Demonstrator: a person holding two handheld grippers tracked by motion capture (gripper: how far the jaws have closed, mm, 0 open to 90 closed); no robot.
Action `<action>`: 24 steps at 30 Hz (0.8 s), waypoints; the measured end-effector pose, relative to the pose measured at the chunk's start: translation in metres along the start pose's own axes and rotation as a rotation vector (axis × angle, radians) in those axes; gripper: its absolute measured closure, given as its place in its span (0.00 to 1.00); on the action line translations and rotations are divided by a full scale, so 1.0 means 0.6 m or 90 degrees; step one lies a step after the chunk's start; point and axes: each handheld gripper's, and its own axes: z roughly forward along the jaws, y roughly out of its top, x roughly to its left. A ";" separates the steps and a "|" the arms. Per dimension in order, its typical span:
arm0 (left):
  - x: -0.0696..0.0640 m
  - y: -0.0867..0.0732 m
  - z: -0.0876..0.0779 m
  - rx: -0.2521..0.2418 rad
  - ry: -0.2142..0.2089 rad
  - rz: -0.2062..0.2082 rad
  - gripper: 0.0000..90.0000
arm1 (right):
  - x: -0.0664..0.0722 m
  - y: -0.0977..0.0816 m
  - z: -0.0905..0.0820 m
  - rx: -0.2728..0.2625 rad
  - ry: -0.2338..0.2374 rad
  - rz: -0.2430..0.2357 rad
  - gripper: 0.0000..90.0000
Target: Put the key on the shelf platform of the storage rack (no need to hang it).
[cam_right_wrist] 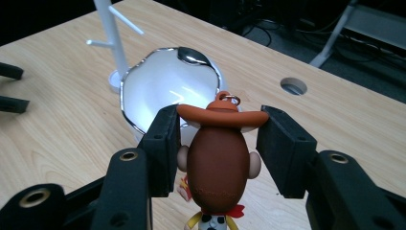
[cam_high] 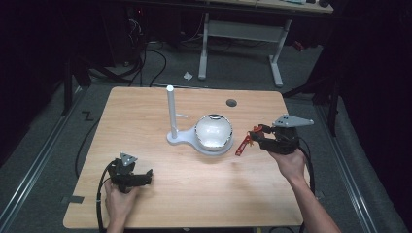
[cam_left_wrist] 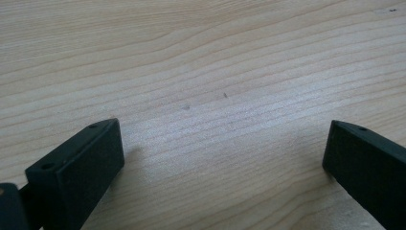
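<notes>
Pinching a cowboy figurine keychain [cam_right_wrist: 218, 163] by its hat brim, the right gripper [cam_high: 256, 136] is holding the toy clear of the table [cam_high: 160, 204], just right of the white bowl [cam_high: 214, 132], and the figure is dangling below the jaws. That brim grip is leaving the small metal ring [cam_right_wrist: 231, 99] on top free, likely so it can be hung on a peg of the white stand [cam_high: 171, 114] rising just left of the bowl. The left gripper [cam_high: 145, 175] is resting low on the table, well to the bowl's near left, jaws spread wide with nothing between them, apparently waiting. Counting up: one keychain, one bowl, one stand, two grippers.
</notes>
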 end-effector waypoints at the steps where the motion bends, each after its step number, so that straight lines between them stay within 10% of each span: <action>1: 0.000 0.000 0.000 0.000 0.000 0.000 0.01 | 0.002 0.003 0.000 -0.001 0.004 -0.003 0.57; 24: -0.003 -0.001 -0.001 -0.003 -0.001 0.001 0.02 | 0.051 0.072 0.010 -0.027 0.092 -0.045 0.57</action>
